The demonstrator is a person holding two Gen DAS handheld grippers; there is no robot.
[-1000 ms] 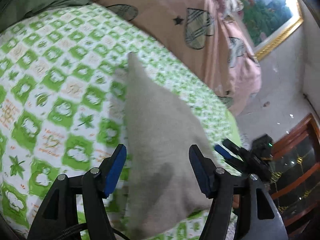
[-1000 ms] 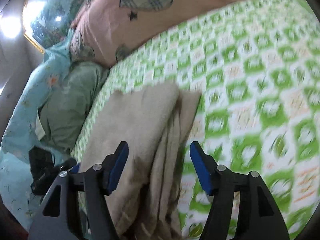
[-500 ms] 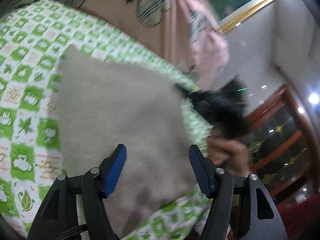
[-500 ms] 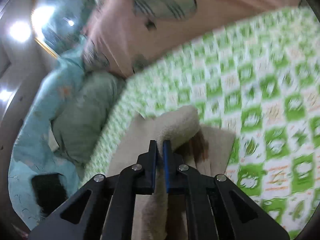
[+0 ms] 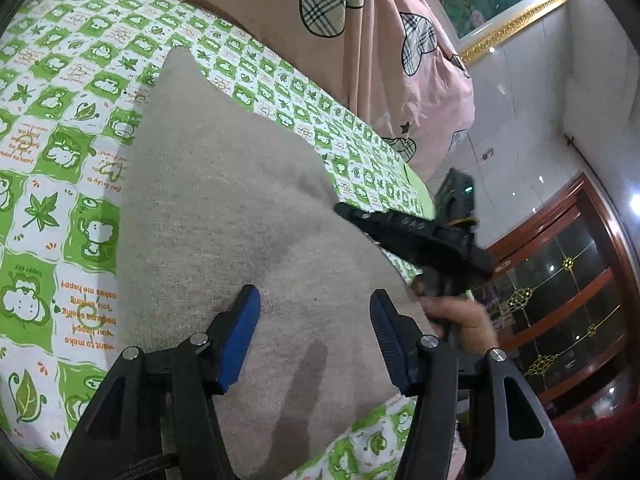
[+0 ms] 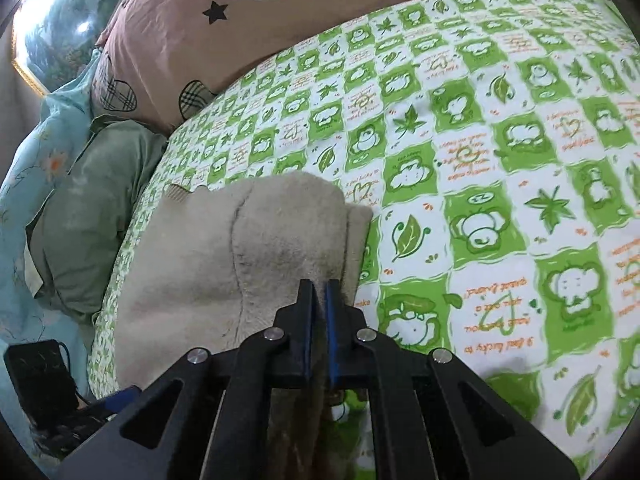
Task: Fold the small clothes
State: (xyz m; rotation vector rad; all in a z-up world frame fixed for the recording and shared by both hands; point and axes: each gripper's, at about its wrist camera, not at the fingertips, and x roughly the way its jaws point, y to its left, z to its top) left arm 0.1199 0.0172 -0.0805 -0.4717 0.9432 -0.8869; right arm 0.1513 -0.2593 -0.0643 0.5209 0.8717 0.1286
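right tongs clamp the beige garment on the green sheet; left tongs gape above it.

The beige garment runs under the right gripper, so its near edge there is hidden, and how many layers are pinched cannot be told. Beside the garment, the hand is motion-blurred. A black device left of the garment is cut off and unidentifiable.
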